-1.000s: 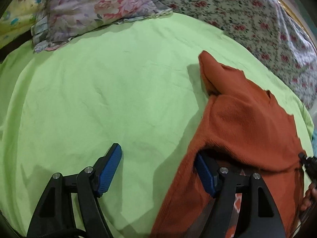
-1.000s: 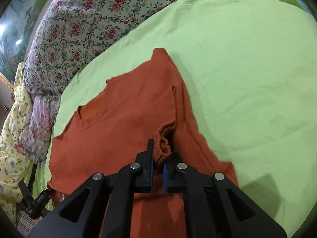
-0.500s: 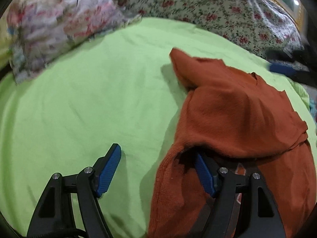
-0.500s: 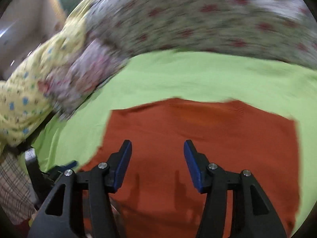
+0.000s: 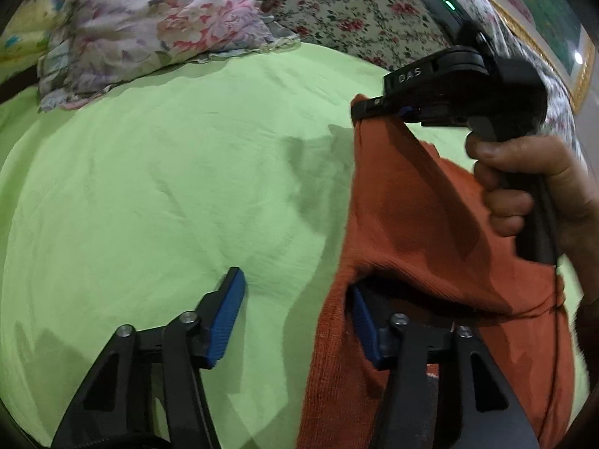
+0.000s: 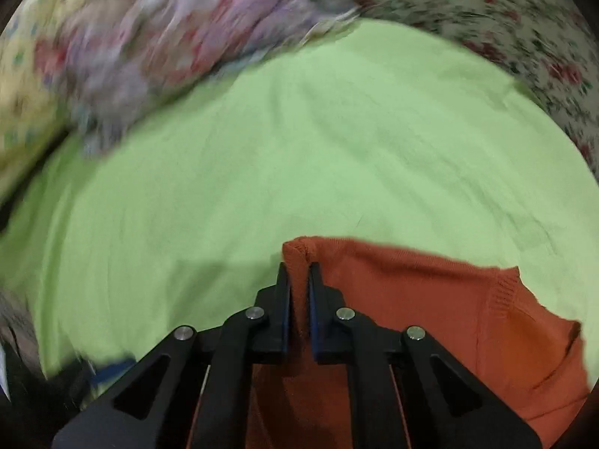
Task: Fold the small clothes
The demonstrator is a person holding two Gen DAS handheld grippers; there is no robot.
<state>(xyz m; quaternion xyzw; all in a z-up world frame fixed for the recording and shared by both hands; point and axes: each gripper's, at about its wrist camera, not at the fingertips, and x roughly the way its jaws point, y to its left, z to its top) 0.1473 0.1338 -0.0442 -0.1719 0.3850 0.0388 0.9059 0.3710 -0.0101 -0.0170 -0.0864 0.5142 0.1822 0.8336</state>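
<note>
An orange knit sweater (image 5: 419, 247) lies on the light green sheet (image 5: 168, 187), at the right of the left wrist view. My left gripper (image 5: 295, 310) is open; its right finger sits under a raised fold of the sweater, its left finger over bare sheet. My right gripper (image 6: 298, 280) is shut on a corner of the sweater (image 6: 430, 307) and holds it up off the sheet. It also shows in the left wrist view (image 5: 378, 106), held by a hand, pinching the sweater's upper tip.
A crumpled floral cloth (image 5: 149, 26) lies at the sheet's far left edge. A floral bedspread (image 5: 355, 11) runs along the back. The green sheet (image 6: 299, 149) stretches left of the sweater.
My right gripper let go of the sweater's cuff, swung round open, then shut on the sweater's far tip and lifted it. My left gripper has stayed open by the fold.
</note>
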